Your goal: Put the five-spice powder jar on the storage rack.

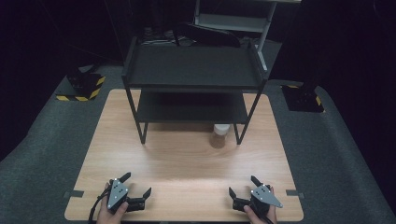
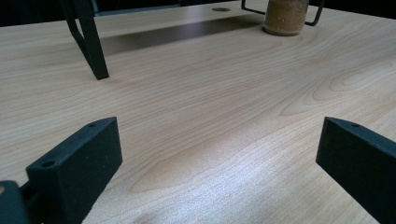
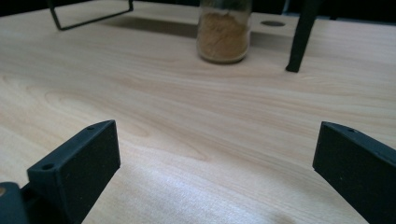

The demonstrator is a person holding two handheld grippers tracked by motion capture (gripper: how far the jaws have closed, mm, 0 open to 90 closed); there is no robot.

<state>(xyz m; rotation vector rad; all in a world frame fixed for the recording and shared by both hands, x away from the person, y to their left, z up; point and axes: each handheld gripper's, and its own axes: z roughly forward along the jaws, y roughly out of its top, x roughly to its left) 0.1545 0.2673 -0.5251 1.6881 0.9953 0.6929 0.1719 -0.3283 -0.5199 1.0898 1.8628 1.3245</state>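
A small clear jar of brown powder (image 1: 220, 136) with a white lid stands on the wooden table (image 1: 187, 158), under the right end of a black two-tier rack (image 1: 194, 77). The left gripper view catches the jar (image 2: 286, 17) at its top right; the right gripper view has the jar (image 3: 223, 32) straight ahead. My left gripper (image 1: 137, 185) rests near the table's front left, jaws wide apart with nothing between them. My right gripper (image 1: 243, 185) sits at the front right, open as well and empty. Both grippers are far short of the jar.
The rack's black legs (image 2: 91, 44) (image 3: 301, 37) stand on the table between the grippers and the back edge. Yellow-and-black striped blocks (image 1: 84, 86) lie on the grey floor at the left and right (image 1: 303, 98). A white frame (image 1: 233, 21) stands behind the rack.
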